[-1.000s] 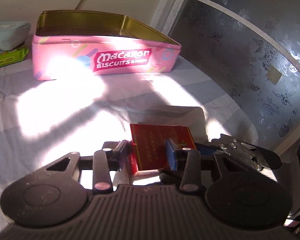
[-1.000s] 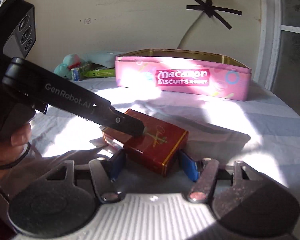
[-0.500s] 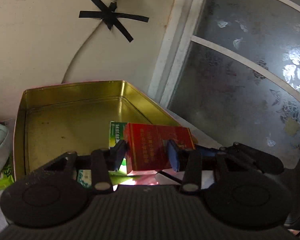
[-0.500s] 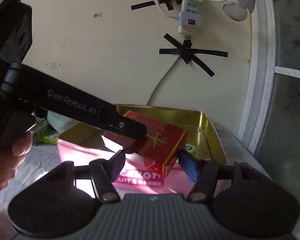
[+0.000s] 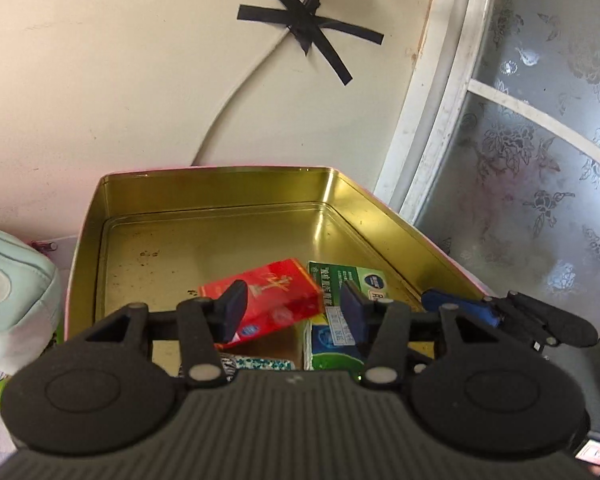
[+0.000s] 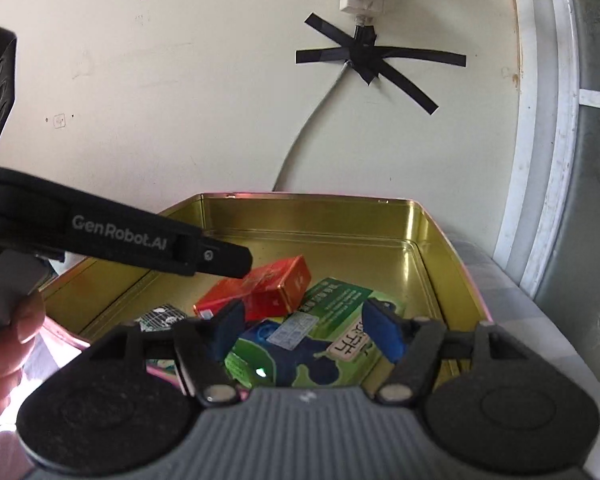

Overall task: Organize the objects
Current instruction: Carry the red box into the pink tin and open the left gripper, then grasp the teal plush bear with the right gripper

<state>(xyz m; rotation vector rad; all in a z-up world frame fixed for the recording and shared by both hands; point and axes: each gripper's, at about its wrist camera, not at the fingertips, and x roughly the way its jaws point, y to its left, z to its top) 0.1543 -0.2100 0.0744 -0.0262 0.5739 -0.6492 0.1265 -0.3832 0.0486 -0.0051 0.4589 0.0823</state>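
I am holding both grippers over the open gold-lined biscuit tin (image 5: 220,192). My left gripper (image 5: 292,312) jaws are opening, pads clear of the red box (image 5: 268,300), which is lying tilted inside the tin against the green box (image 5: 340,280). My right gripper (image 6: 306,334) jaws are also opening, gripping nothing.

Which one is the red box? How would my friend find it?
Look inside the gold-lined tin by the wall. The red box lies tilted near its front, leaning on the green boxes. It is the only bright red one, with gold writing.
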